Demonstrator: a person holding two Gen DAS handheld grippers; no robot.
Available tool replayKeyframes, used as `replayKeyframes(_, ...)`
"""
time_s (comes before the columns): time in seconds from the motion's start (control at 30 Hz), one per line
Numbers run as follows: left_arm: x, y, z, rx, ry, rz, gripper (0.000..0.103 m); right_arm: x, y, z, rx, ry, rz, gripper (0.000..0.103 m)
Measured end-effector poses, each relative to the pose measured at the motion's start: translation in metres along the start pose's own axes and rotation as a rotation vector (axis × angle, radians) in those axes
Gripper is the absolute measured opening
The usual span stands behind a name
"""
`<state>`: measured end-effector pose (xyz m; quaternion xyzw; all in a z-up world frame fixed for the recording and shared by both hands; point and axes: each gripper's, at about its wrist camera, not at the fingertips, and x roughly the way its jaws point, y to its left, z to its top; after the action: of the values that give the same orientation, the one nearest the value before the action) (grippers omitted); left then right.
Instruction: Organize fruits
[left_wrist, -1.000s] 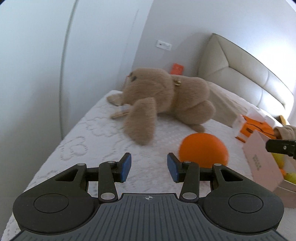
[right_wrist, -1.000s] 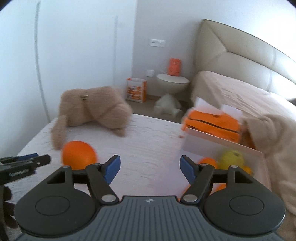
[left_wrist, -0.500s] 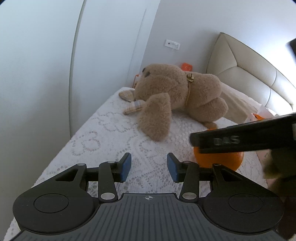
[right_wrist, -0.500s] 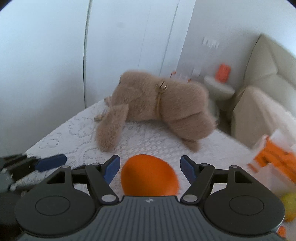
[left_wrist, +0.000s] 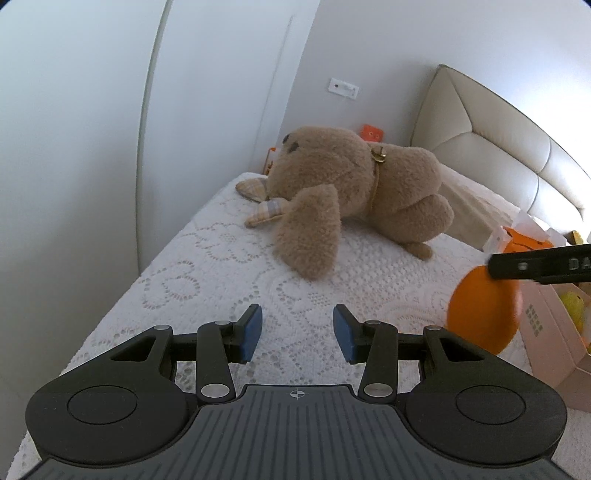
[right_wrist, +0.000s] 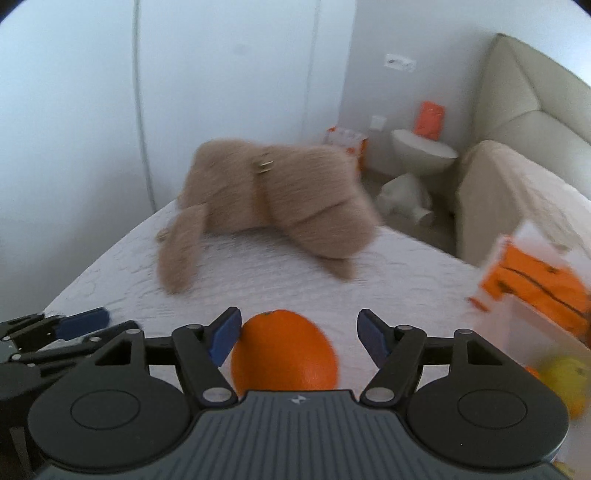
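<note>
On bed (right_wrist: 388, 280): orange (right_wrist: 282, 350) between closing fingers (right_wrist: 225, 334) (right).

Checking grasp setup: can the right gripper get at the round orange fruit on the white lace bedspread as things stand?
Probably yes. The round orange fruit already sits between the closing jaws of the right gripper; its left pad looks about touching, the right one stands clear, and nothing blocks the way.

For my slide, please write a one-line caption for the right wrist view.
Right gripper closing its jaws around an orange on the white bedspread, plush bear behind.
</note>
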<state>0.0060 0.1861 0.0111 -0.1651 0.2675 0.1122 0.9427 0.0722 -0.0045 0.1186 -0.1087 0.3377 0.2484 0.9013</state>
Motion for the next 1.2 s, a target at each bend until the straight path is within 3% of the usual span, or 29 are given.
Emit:
replayKeyframes(0.1,-0.004,-0.012,0.001,0.033,0.002,-0.088,0.047,-0.01,-0.022,-0.005,0.045,-0.001,-0.002,0.07)
replayKeyframes(0.23,-0.006,-0.043,-0.003,0.128,0.035,-0.24,0.047,-0.014,-0.037,-0.011,0.109,0.018,0.071,0.07)
replayKeyframes(0.37,-0.003,-0.073,-0.011,0.218,0.079,-0.316,0.047,-0.012,-0.034,-0.015,0.141,0.021,0.116,0.07)
replayKeyframes(0.63,0.008,-0.1,-0.019,0.294,0.097,-0.302,0.049,-0.003,-0.021,-0.021,0.18,0.066,0.203,0.07)
replayKeyframes(0.9,0.011,-0.112,-0.029,0.359,0.138,-0.321,0.045,0.013,-0.004,-0.025,0.101,0.13,0.118,0.072)
replayKeyframes(1.03,0.009,-0.106,-0.03,0.351,0.159,-0.295,0.045,0.025,-0.018,-0.031,0.147,0.153,0.103,0.072)
replayKeyframes(1.2,-0.003,-0.088,-0.024,0.288,0.163,-0.227,0.045,0.027,-0.028,-0.035,0.195,0.14,0.145,0.071)
